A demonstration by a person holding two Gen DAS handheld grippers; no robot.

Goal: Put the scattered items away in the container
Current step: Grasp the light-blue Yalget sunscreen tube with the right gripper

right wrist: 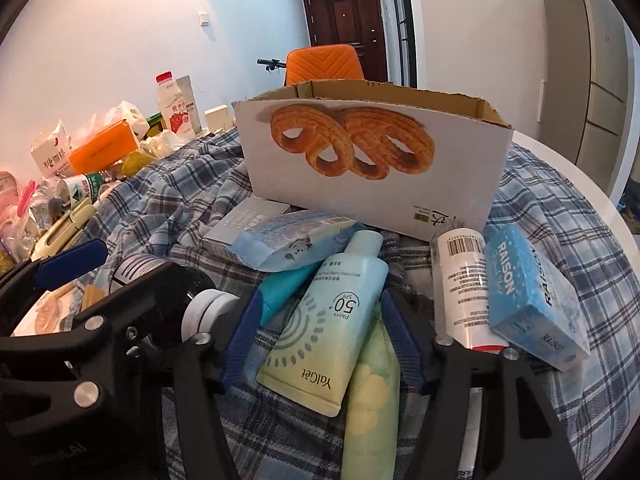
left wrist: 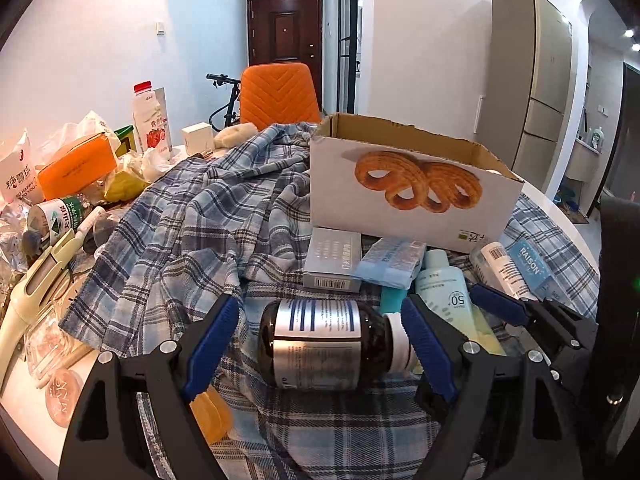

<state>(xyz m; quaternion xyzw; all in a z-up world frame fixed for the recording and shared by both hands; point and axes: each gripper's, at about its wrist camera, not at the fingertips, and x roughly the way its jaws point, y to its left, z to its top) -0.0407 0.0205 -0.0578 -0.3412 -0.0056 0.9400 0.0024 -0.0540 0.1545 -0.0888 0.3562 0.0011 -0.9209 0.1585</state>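
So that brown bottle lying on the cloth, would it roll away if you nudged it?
Probably. The brown bottle is round and lies on its side, so a sideways push would likely roll it, though the rumpled plaid cloth may slow it. Its glossy surface looks slippery and perhaps breakable. The left claw stands open on either side, which should stop it.

This is a lived-in home, a dining area opening onto a hallway. At twelve o'clock a dark wooden entrance door closes the corridor, with an orange upholstered chair and bicycle handlebars before it. At two o'clock stands a tall multi-door fridge. The round white worktop carries a plaid cloth, a drink bottle and snack packets at ten o'clock.
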